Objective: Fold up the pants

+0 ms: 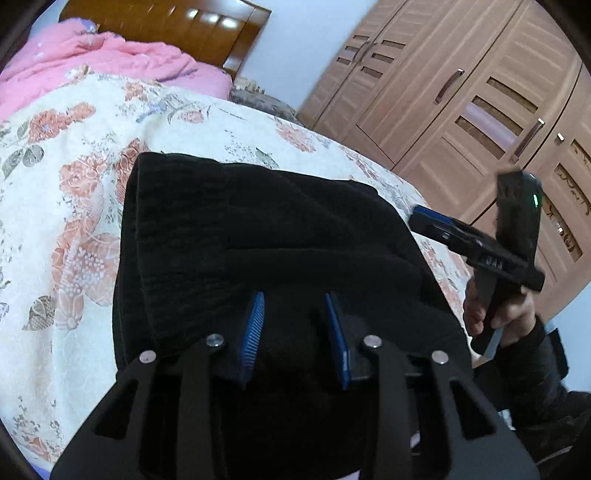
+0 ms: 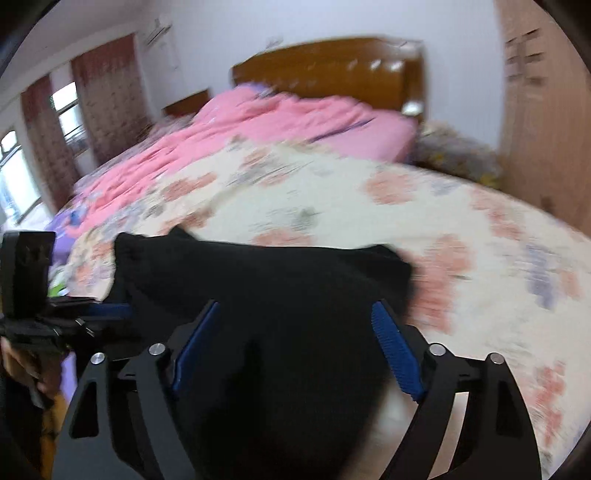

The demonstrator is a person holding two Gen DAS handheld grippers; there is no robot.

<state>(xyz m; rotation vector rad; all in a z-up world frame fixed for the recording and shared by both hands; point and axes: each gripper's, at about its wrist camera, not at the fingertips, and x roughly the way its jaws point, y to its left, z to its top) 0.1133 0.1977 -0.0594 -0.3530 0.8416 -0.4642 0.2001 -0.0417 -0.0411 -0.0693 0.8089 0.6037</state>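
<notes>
Right now the black pants (image 1: 266, 236) are lying folded into a thick dark bundle on the flowered bedspread (image 1: 66, 229), close to the near edge of the bed. Over on the left, a pink quilt (image 1: 110, 59) is sitting bunched up toward the brown wooden headboard (image 1: 166, 18), well apart from the pants. Coming across, the left gripper (image 1: 295, 314) is hanging over the near part of the bundle, its blue pads (image 1: 255, 325) standing a little apart with only dark cloth showing behind the gap; whether they are touching the fabric I cannot tell. Further right, the right gripper (image 2: 295, 332) is pointing down at the same bundle, its jaws standing wide, with the cloth seen between the fingers but not pinched by them. A person's hand (image 1: 517, 314) in a dark sleeve is gripping that tool's handle just beside the pants. Behind it, at the far right, a tall wooden wardrobe (image 1: 461, 92) is filling the wall.
</notes>
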